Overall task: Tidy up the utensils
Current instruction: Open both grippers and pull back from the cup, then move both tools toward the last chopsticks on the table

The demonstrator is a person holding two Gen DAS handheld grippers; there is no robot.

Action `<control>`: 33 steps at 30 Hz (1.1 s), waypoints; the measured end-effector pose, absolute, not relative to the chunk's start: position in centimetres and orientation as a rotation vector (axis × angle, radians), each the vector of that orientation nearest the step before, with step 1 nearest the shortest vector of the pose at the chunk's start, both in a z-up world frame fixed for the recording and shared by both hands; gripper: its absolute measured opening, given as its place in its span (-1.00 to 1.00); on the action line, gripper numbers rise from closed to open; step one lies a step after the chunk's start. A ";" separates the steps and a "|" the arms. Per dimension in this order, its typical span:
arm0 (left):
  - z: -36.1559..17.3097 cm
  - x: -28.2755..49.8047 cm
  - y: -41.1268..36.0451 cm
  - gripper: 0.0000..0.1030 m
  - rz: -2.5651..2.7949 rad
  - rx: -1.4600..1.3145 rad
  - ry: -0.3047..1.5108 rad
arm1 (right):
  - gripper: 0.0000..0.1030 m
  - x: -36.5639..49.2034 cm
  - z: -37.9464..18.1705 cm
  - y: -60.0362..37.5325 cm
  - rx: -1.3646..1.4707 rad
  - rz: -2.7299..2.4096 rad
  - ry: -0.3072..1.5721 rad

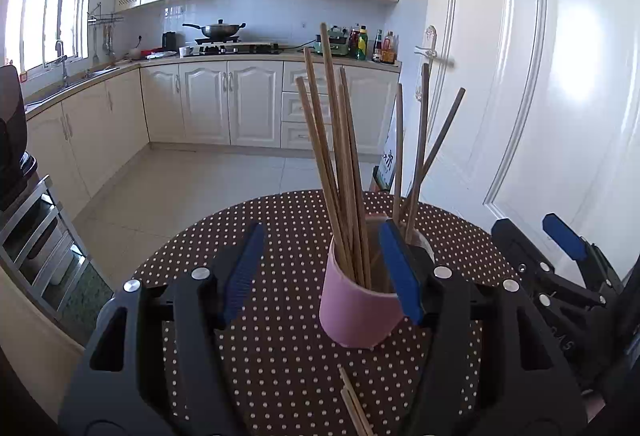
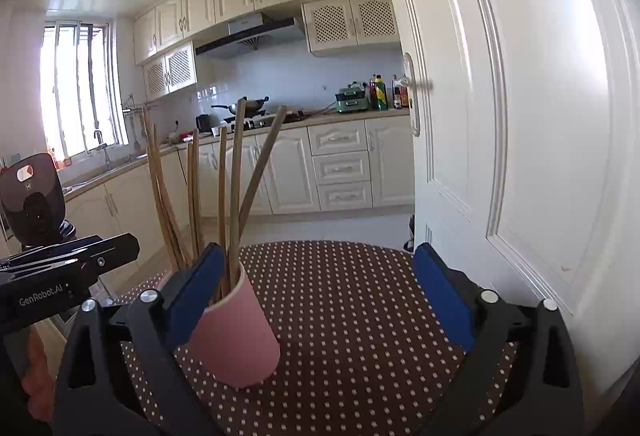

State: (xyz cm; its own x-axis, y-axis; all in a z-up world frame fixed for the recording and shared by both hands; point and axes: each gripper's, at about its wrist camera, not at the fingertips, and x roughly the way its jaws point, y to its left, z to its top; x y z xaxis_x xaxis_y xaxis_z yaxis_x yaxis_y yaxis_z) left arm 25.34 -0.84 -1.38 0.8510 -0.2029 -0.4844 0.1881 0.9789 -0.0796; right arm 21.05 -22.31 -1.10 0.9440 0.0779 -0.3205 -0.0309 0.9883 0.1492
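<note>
Left wrist view: pink cylindrical cup [image 1: 356, 310] bristling with slim wooden chopsticks [image 1: 344, 171] — just inside the right blue pad of the left gripper [image 1: 322, 272], jaws wide, nothing held. Two loose chopsticks [image 1: 354, 410] lie nearer the camera. Right gripper [image 2: 320, 300] also gapes, cup at its left pad. Round brown polka-dot tablecloth [image 1: 280, 356] — matte fabric; white panelled door [image 1: 560, 115] to the right.

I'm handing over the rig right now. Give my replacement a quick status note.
Left gripper: open, holding nothing, its right finger in front of the pink cup.
Right gripper: open, holding nothing, beside the cup.
Cup stands upright on the polka-dot table, with about nine chopsticks standing in it.
Left to do: loose chopsticks lie on the table near the left gripper; they go into the cup.
</note>
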 end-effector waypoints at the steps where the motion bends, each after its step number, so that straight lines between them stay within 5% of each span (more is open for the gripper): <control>1: -1.4 25.1 -0.8 0.20 -0.204 -0.027 0.514 | 0.82 20.7 -1.0 -22.3 0.145 0.055 0.338; 18: -4.4 20.9 -0.1 0.65 -0.114 0.044 0.597 | 0.85 16.8 -4.1 -24.8 0.226 0.122 0.613; 33: -8.5 18.1 1.6 0.72 -0.100 0.014 0.737 | 0.85 14.5 -7.0 -22.9 0.147 0.157 0.779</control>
